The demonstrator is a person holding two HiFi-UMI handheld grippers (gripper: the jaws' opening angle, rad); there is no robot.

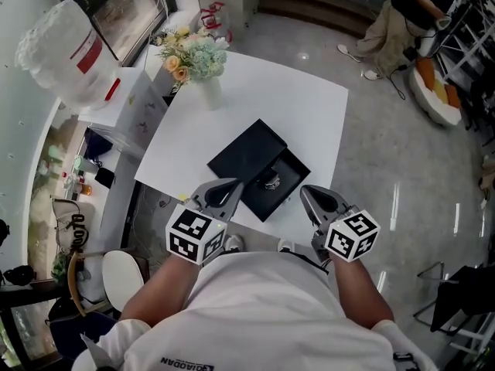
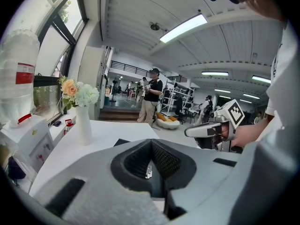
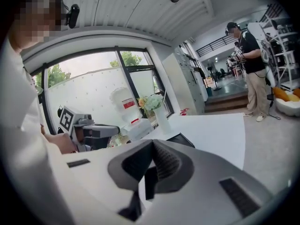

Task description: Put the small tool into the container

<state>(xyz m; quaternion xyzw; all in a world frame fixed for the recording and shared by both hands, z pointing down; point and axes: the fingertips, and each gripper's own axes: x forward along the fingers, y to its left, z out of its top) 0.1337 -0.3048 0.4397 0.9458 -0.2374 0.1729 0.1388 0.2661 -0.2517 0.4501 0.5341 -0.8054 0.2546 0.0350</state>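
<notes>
A black container lies open on the white table (image 1: pixel 309 107), with its lid (image 1: pixel 246 154) flat beside the tray (image 1: pixel 288 178). A small shiny metal tool (image 1: pixel 271 182) rests inside the tray. My left gripper (image 1: pixel 234 184) hovers at the table's near edge, just left of the tray, with its jaws together and nothing in them. My right gripper (image 1: pixel 305 192) hangs just right of the tray, off the table's near corner, also shut and empty. In the left gripper view the tool (image 2: pixel 148 172) glints below the closed jaw tips (image 2: pixel 151 142). The right gripper view shows its own jaws (image 3: pixel 152 142) pressed together.
A white vase of flowers (image 1: pixel 198 62) stands at the table's far left. A water dispenser with a big bottle (image 1: pixel 66 52) is to the left, a round stool (image 1: pixel 124 277) at lower left. A person (image 1: pixel 402 14) stands far off on the glossy floor.
</notes>
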